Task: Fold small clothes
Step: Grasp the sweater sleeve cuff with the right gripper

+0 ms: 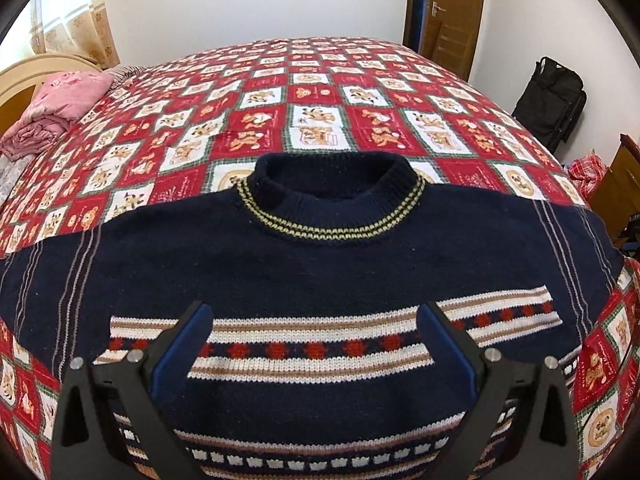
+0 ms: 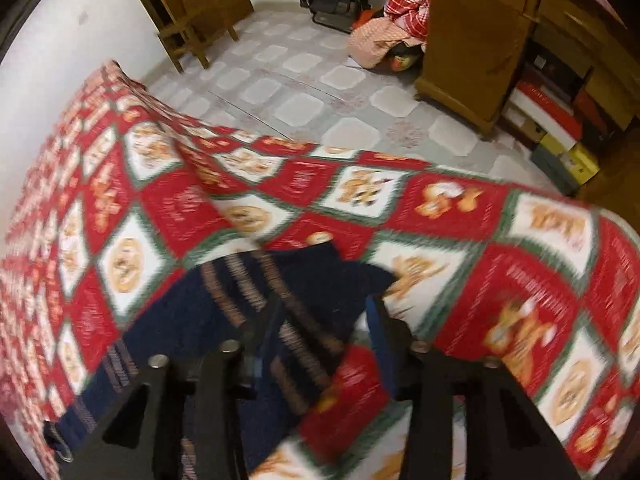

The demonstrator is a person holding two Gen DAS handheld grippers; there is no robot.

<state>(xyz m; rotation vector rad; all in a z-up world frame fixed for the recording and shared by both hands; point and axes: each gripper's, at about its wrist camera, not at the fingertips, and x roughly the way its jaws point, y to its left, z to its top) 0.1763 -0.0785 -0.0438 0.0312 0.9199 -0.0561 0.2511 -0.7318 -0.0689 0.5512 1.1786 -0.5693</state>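
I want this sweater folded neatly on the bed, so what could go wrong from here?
1. The right hand-held gripper sits over the sleeve end near the bed's edge; it could pinch the patterned bedspread along with the knit.
2. That sleeve end already looks rumpled, so folding it in may leave a lumpy crease.
3. The left hand-held gripper hangs open over the sweater chest; grabbing there could bunch the flat body.

Navy striped knit sweater point(image 1: 320, 264), spread flat on bed, sleeves outstretched
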